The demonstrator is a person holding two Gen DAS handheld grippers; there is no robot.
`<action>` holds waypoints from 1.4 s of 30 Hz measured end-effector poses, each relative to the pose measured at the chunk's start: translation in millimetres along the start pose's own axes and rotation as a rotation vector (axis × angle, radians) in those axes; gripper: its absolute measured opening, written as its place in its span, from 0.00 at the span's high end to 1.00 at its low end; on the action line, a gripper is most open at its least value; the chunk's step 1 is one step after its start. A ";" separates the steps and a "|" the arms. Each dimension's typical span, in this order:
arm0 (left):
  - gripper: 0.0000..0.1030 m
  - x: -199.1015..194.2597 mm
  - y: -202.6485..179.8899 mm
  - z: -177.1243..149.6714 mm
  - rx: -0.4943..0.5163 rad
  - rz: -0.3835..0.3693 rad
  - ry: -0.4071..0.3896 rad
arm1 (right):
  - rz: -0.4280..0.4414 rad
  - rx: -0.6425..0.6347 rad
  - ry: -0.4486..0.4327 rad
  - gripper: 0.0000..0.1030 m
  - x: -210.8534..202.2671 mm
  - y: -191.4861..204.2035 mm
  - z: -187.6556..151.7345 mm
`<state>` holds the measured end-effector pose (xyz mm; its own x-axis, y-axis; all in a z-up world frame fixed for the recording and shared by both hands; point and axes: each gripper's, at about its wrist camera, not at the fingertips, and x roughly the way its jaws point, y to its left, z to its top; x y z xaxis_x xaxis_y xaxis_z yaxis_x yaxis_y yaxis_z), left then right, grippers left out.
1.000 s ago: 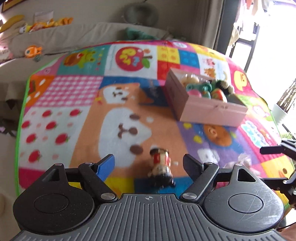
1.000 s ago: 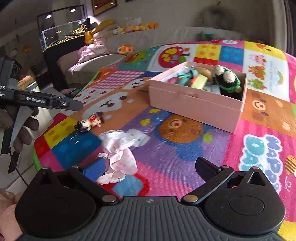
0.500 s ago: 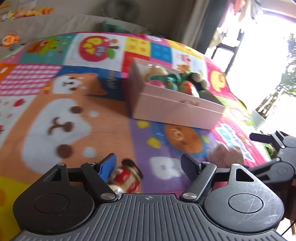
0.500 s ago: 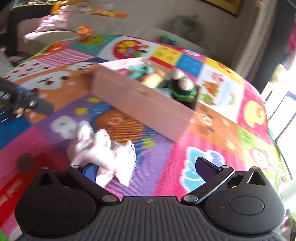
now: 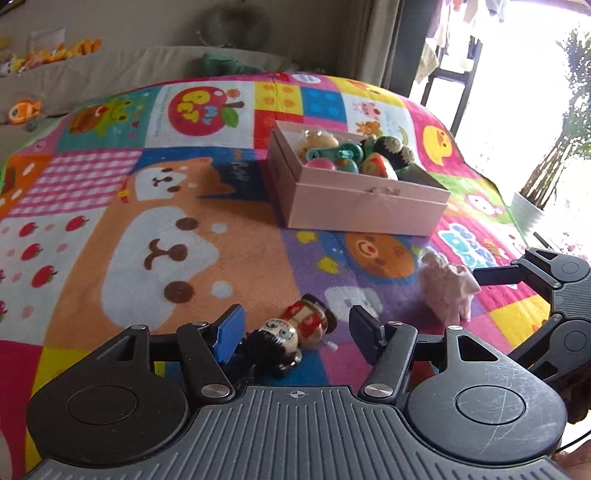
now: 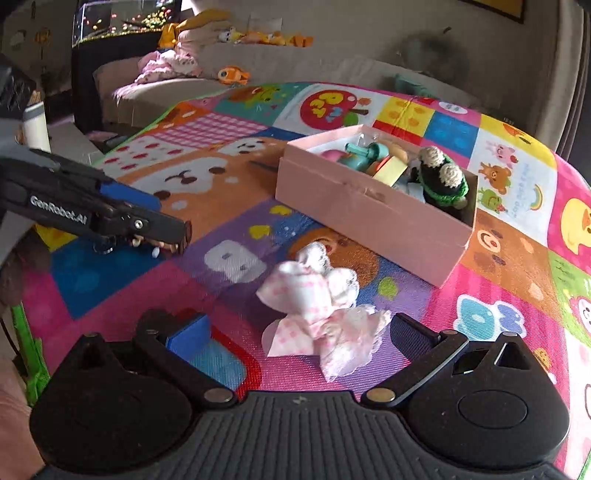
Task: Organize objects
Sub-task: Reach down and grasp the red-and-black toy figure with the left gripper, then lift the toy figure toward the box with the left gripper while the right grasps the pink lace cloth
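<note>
A small doll figure (image 5: 291, 338) with black hair and a red outfit lies on the colourful play mat, between the open fingers of my left gripper (image 5: 295, 330). A crumpled pink-and-white cloth (image 6: 321, 314) lies on the mat between the open fingers of my right gripper (image 6: 299, 334); it also shows in the left wrist view (image 5: 448, 290). A pink box (image 5: 365, 201) holding several toys stands further back on the mat, also in the right wrist view (image 6: 369, 218). My left gripper shows from the side in the right wrist view (image 6: 177, 230).
The play mat (image 5: 166, 206) covers a raised surface. A beige sofa (image 6: 258, 70) with soft toys lies behind. A bright window and a potted plant (image 5: 546, 177) are on the right. A dark fish tank (image 6: 122, 22) stands at the back left.
Both grippers have swung and moved in. The doll now lies between my left fingers and the cloth between my right fingers. Both stay open.
</note>
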<state>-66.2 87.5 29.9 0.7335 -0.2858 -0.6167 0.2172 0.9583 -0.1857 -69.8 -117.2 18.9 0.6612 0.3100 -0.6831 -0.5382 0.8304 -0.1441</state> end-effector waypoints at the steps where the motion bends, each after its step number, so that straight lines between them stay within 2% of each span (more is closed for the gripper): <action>1: 0.35 0.1 1.7 -1.1 -0.005 0.003 0.009 | -0.005 -0.004 0.009 0.00 3.4 3.4 -2.3; 7: 0.36 7.0 4.4 -4.8 -0.035 0.019 0.026 | -0.013 0.017 -0.002 0.00 3.3 1.8 -5.4; 9: 0.40 7.7 4.9 -3.9 -0.049 0.013 0.026 | -0.008 0.029 0.000 0.00 2.6 -1.8 -6.8; 12: 0.48 8.5 5.8 -3.7 -0.058 0.022 0.021 | 0.012 0.080 0.010 0.00 3.9 -8.4 -9.5; 15: 0.67 10.4 3.0 -3.8 -0.055 0.035 0.018 | 0.063 0.203 0.034 0.00 7.5 -23.3 -11.8; 18: 0.68 12.8 -2.9 -4.2 -0.054 0.023 0.015 | 0.057 0.175 0.057 0.00 8.9 -20.4 -9.8; 20: 0.68 14.3 -8.3 -5.5 -0.052 -0.011 0.020 | 0.051 0.174 0.058 0.00 8.9 -19.1 -9.4; 24: 0.68 16.0 -17.5 -7.2 -0.021 -0.006 0.017 | 0.064 0.159 0.077 0.00 8.0 -22.1 -6.9; 27: 0.68 16.2 -17.4 -7.4 -0.029 -0.011 0.016 | 0.005 0.186 0.034 0.00 -0.7 -27.6 -6.5; 33: 0.67 16.4 -17.3 -8.9 -0.027 -0.008 0.012 | -0.022 0.256 -0.038 0.02 -4.9 -36.7 2.1; 34: 0.67 16.2 -17.0 -9.1 -0.024 -0.007 0.011 | -0.029 0.251 -0.028 0.10 0.0 -36.2 4.2; 35: 0.67 16.1 -16.7 -8.8 -0.024 -0.007 0.012 | -0.034 0.243 -0.013 0.22 5.2 -35.3 6.4; 36: 0.67 16.0 -16.8 -8.5 -0.028 -0.007 0.013 | -0.042 0.234 0.007 0.30 10.8 -34.2 8.8; 37: 0.67 16.1 -15.7 -7.6 -0.034 -0.008 0.015 | -0.048 0.225 0.018 0.50 14.0 -33.3 11.0; 38: 0.68 16.4 -14.8 -6.0 -0.043 -0.010 0.019 | -0.056 0.218 0.014 0.60 13.7 -32.8 13.0; 42: 0.68 16.5 -12.8 10.0 -0.079 -0.065 0.003 | -0.078 0.201 -0.080 0.67 -11.3 -38.1 17.4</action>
<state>-50.5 70.5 29.7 0.7174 -0.3478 -0.6036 0.2128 0.9344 -0.2856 -47.7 -144.3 44.6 0.7401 0.2706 -0.6156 -0.3742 0.9264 -0.0426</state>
